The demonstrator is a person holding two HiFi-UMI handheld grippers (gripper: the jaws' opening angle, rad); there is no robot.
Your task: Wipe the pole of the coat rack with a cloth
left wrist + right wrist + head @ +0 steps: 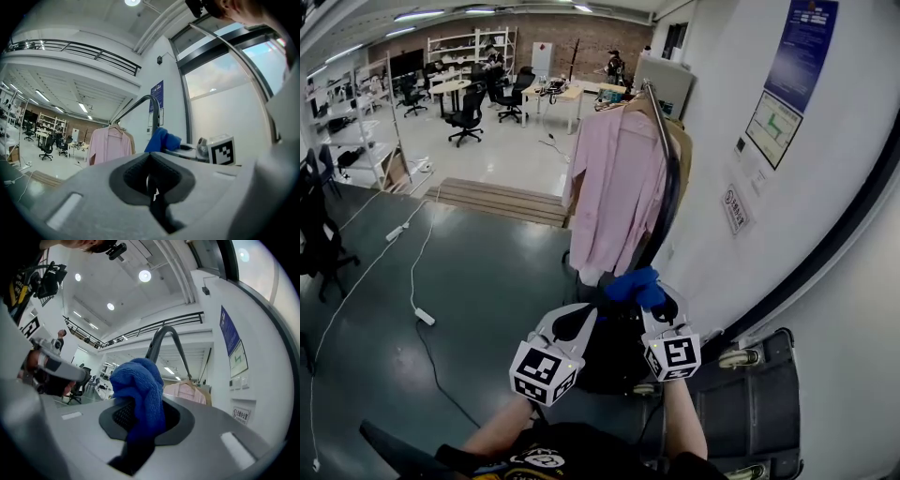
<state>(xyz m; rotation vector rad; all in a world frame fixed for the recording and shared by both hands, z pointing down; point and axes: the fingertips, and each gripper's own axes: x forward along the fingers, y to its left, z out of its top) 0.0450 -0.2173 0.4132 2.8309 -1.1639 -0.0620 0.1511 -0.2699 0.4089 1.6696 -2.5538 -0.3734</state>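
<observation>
While the right gripper (656, 305) pinches the blue cloth (635, 284) close by the coat rack's dark pole (670, 192), seemingly ready to wipe, the left gripper (575, 323) waits alongside, jaws closed on nothing.

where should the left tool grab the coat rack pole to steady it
Probably the low, bare stretch of the pole just above the cloth, with the left tool coming from the front, jaws astride the round tube. The pink shirt covers its left and the wall sits close on its right.
</observation>
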